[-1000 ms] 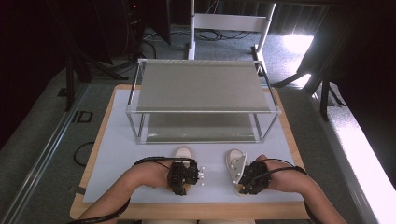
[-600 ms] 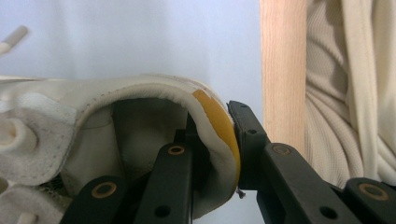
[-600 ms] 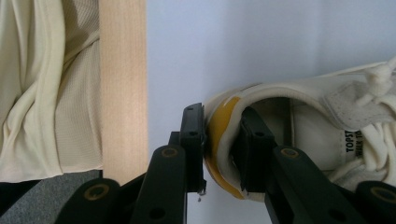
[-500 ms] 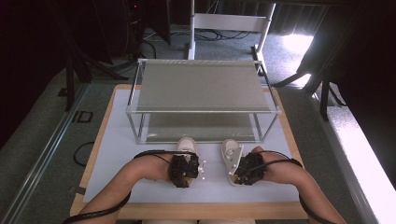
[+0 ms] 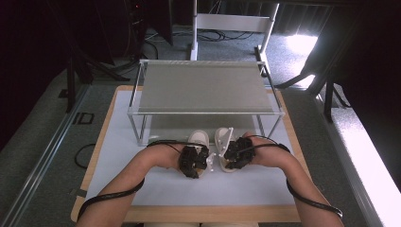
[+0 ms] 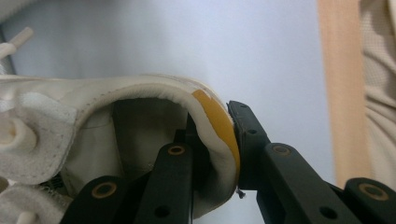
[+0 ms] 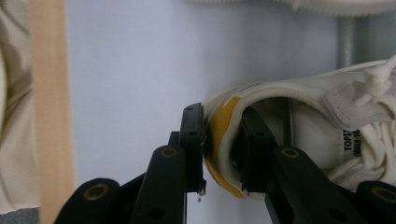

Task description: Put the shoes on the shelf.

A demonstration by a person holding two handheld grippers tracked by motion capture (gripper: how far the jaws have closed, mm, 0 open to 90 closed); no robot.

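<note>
Two white sneakers with yellow heel tabs sit side by side on the pale mat, toes toward the rack. My left gripper (image 5: 195, 161) is shut on the heel of the left sneaker (image 5: 199, 139); in the left gripper view its jaws pinch the heel collar (image 6: 219, 126) of the left sneaker (image 6: 93, 130), one jaw inside, one outside. My right gripper (image 5: 235, 153) is shut on the heel of the right sneaker (image 5: 222, 137); the right gripper view shows the right gripper (image 7: 219, 149) clamping the padded heel of the right sneaker (image 7: 327, 121).
A metal rack (image 5: 203, 87) with a grey mesh shelf stands at the back of the mat, its front legs just beyond the shoe toes. The wooden table edge (image 5: 208, 213) runs along the front. Cables trail from both grippers along the forearms.
Both grippers have carried the sneakers forward, away from the table's front edge, so the toes now lie just short of the rack's front rail.
</note>
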